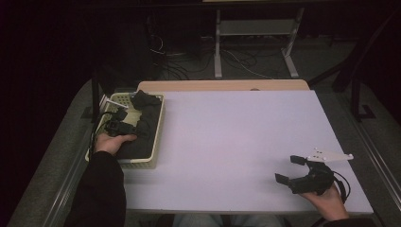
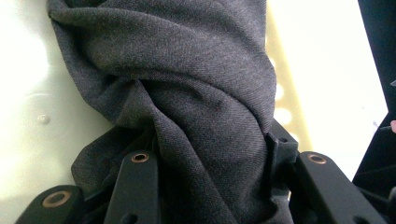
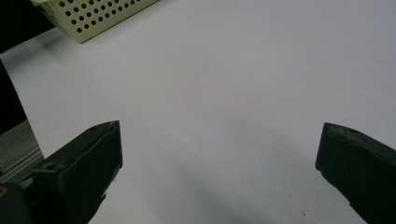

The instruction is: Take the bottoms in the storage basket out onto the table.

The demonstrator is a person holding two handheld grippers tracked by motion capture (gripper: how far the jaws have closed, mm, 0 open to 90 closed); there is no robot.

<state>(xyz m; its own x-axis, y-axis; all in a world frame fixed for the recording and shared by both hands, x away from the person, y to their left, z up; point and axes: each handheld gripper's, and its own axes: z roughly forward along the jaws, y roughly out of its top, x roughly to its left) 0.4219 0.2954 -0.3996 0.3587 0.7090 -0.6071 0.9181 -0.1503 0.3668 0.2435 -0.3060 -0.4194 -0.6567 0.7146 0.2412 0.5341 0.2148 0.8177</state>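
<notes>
Bunched dark grey cloth sits pinched between my left claw, inside the perforated basket; right claw gapes, empty, well apart.

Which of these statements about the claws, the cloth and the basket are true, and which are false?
1. The left claw is shut on the dark cloth. True.
2. The cloth lies on the bare table. False: it lies in the pale perforated basket.
3. The right claw stands open with nothing between its jaws. True.
4. The right claw hovers over the basket. False: it is at the table's near right corner, far from it.
</notes>
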